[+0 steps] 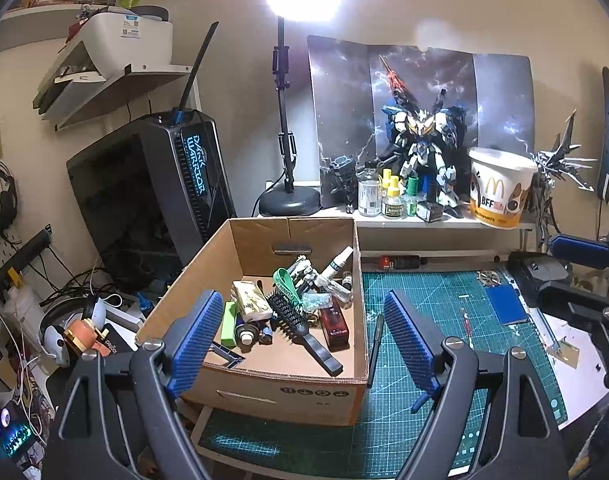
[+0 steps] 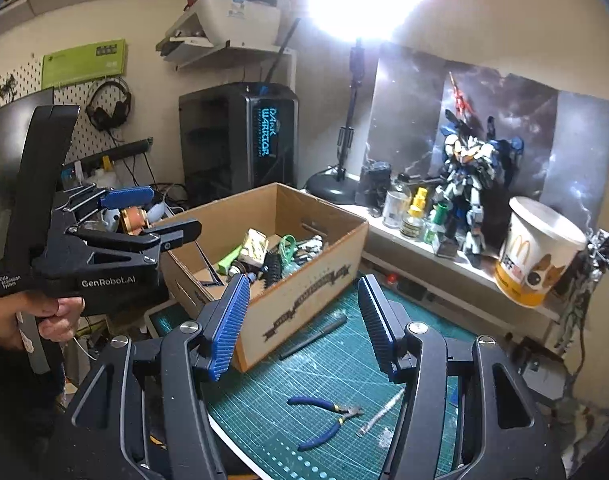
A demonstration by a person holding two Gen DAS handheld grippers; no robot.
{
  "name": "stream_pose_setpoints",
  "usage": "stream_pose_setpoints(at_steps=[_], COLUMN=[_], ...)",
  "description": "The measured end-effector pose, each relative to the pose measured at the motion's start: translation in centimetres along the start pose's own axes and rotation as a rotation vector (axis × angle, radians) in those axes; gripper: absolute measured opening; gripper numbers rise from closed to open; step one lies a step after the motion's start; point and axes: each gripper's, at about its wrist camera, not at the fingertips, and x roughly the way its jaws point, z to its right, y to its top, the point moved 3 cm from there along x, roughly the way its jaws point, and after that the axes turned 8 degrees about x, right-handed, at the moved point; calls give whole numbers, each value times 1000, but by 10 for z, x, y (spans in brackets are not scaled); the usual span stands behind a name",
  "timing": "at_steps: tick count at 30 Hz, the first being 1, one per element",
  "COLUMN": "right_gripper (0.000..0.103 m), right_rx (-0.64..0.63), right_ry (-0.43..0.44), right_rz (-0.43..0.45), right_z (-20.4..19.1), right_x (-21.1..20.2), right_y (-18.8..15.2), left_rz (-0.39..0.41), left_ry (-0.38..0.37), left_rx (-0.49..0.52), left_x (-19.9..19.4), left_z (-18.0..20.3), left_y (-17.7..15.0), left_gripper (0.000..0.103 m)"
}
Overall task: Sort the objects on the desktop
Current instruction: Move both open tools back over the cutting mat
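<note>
Reaching for the next loose tool looks like the step in hand, and the blue-handled pliers (image 2: 324,416) on the green cutting mat (image 2: 288,368) seem the likeliest pick. To do it well, the right gripper (image 2: 302,320) should come down over the middle of the pliers, turned so that its pads close across both handles at once and not along them. The handles are splayed and curved, so a grip near the pivot should hold steadier than one out at the tips. A lift straight up before swinging toward the cardboard box (image 2: 304,280) would keep the pliers clear of the box wall.

Both tongs are spread wide and hold nothing. The right one hangs above the mat, near the box's corner. The left gripper (image 1: 304,344) hovers over the near edge of the box, empty as well.

The box sits on the left part of the mat and is open at the top. Inside lie a black hairbrush (image 1: 300,328), a green strap (image 1: 288,282), a small white spray bottle (image 1: 336,264), a light green block (image 1: 229,324), a dark red case (image 1: 334,322) and other small bits, heaped loosely.

Still outside are the pliers, a pale thin strip (image 2: 380,412) just beside them, and a dark pen (image 2: 314,338) lying on the mat close along the box's side. By my judgement the sorting is well along but not finished.
</note>
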Motion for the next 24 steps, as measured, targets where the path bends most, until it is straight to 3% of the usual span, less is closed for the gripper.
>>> stream_pose_setpoints(at_steps=[24], right_gripper=[57], right_rx=[65], right_ry=[-71], right_rz=[7], right_z=[13], right_x=[-27], right_y=[-35], left_rz=[8], left_ry=[0], left_rx=[-10], left_x=[2], left_z=[12], left_y=[-26], left_gripper=[90])
